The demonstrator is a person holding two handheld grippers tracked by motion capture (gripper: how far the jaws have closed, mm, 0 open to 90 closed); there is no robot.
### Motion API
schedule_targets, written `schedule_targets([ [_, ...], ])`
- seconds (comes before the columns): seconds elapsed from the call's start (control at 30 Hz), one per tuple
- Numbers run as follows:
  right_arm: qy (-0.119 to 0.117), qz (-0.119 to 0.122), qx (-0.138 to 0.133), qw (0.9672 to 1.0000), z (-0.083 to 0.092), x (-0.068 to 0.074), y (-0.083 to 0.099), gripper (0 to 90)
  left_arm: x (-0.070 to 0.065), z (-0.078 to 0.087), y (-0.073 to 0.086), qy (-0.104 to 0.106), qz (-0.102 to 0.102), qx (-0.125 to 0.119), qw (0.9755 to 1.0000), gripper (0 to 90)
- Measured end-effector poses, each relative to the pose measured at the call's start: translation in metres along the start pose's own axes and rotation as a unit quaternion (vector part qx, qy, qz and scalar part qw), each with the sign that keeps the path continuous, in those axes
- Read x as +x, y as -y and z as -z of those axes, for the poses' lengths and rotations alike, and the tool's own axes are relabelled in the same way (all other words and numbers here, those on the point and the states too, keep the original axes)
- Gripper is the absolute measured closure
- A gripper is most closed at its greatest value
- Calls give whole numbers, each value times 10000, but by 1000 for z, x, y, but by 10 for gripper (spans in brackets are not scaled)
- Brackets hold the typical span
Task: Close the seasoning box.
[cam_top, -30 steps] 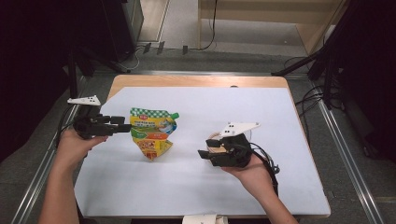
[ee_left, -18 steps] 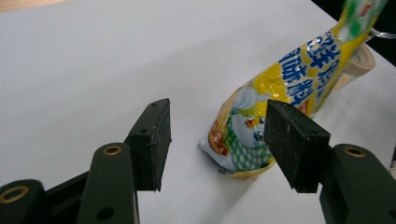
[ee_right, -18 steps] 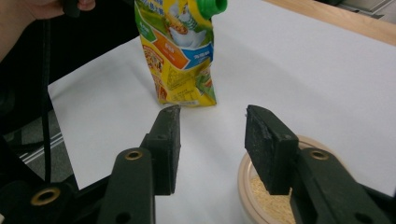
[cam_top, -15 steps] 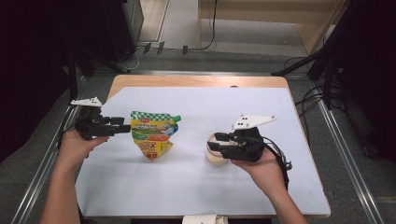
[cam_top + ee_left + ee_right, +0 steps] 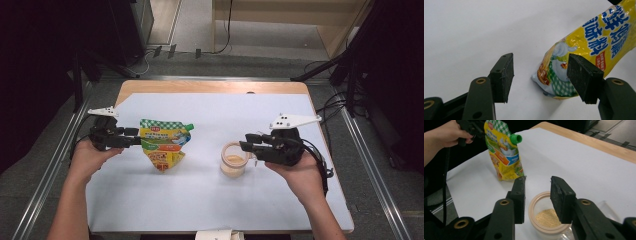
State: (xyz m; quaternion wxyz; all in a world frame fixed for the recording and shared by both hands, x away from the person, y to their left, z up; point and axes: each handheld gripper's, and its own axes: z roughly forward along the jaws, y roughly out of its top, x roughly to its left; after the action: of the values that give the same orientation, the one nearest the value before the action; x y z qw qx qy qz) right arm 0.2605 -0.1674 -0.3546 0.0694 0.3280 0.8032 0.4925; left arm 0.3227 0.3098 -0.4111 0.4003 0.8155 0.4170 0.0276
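A yellow and green spouted pouch [image 5: 164,145] stands on the white sheet, its green cap [image 5: 515,138] at the top. My left gripper [image 5: 133,136] is at its upper left corner. In the left gripper view the jaws [image 5: 540,67] are open: the checked corner of the pouch [image 5: 554,72] lies by the right pad, well apart from the left pad. An open clear jar [image 5: 234,159] holds tan powder [image 5: 547,218]. My right gripper [image 5: 248,141] hovers just right of it. Its jaws [image 5: 537,182] have just been closing, with nothing between the pads.
The white sheet [image 5: 210,200] covers a wooden table [image 5: 200,86] with metal rails along both sides. Something clear and round [image 5: 608,210] lies on the sheet beside the jar, under the right jaw. Cables run on the floor beyond the table.
My right gripper has drawn back to the right and risen, leaving the jar standing on the sheet; its jaws have narrowed. The left gripper and the pouch have stayed put.
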Motion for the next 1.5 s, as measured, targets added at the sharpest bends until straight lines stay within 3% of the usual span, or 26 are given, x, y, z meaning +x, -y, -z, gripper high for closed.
schedule_targets([
  [0.4, 400, -254, -126, 9988, 29, -29, 4, 896, 0, 0, 0, 22, -1, -4, 10000, 387],
  [0.7, 679, -594, -143, 9958, 35, -54, 17, 900, 0, -1, 1, 34, -35, 2, 10000, 387],
  [0.83, 832, -766, -79, 9936, 31, -66, 28, 900, 1, 1, 1, 26, -10, -29, 10000, 387],
  [0.97, 857, -856, -22, 9926, 23, -72, 36, 900, 1, 0, 1, 21, -21, -4, 10000, 387],
  [1.0, 805, -918, 33, 9925, 15, -75, 42, 900, 0, -1, 1, 26, -32, -5, 10000, 387],
  [1.13, 808, -814, 99, 9934, 6, -76, 45, 900, 2, 0, 1, 22, -22, -7, 10000, 386],
  [1.37, 685, -970, 135, 9928, -4, -81, 51, 900, 3, -6, -1, 48, -15, 1, 10000, 386],
  [1.5, 645, -928, 212, 9934, -10, -78, 52, 900, 5, -10, -1, 59, 9, 48, 10000, 383],
])
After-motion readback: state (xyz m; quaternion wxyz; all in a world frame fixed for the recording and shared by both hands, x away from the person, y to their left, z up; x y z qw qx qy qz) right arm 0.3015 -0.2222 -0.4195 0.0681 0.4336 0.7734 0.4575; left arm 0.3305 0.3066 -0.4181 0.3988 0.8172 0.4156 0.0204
